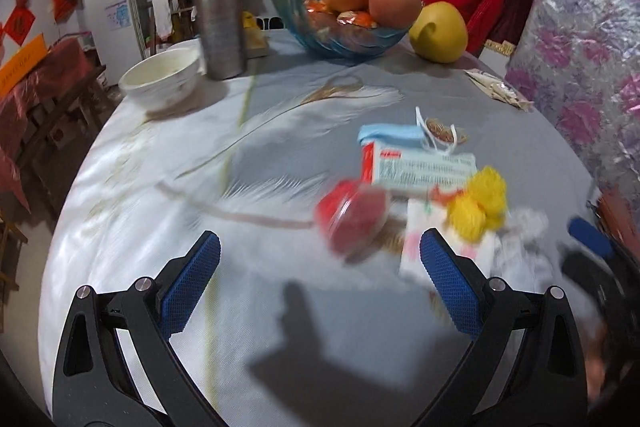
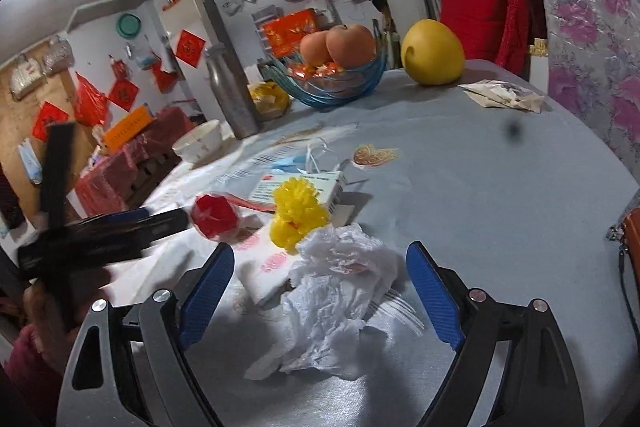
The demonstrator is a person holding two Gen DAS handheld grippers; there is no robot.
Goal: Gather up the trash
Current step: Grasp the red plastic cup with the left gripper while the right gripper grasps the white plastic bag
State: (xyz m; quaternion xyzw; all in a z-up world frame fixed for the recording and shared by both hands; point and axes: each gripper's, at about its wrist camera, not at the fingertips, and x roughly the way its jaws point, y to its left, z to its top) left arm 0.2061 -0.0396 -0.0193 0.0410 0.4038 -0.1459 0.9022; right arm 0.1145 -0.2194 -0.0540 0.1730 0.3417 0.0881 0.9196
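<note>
A heap of trash lies on the grey tablecloth (image 2: pixel 480 211): a crumpled white tissue (image 2: pixel 340 287), yellow fluffy balls (image 2: pixel 298 211), a red round wrapper (image 2: pixel 214 215), a medicine box (image 2: pixel 300 187) and a blue face mask (image 2: pixel 288 163). My right gripper (image 2: pixel 320 251) is open wide, and the tissue lies between its fingers without touching the pads. My left gripper (image 1: pixel 320 239) is open and empty just short of the blurred red wrapper (image 1: pixel 352 215). Its right finger hides part of a white paper packet (image 1: pixel 416 251). The yellow balls (image 1: pixel 478 207) and the box (image 1: pixel 424 171) lie beyond.
At the back stand a blue glass fruit bowl (image 1: pixel 340 43), a yellow pomelo (image 1: pixel 440 33), a steel flask (image 1: pixel 222 15) and a white bowl (image 1: pixel 160 79). A flat packet (image 2: pixel 500 95) lies far right. An orange bag (image 2: pixel 632 247) sits at the right edge.
</note>
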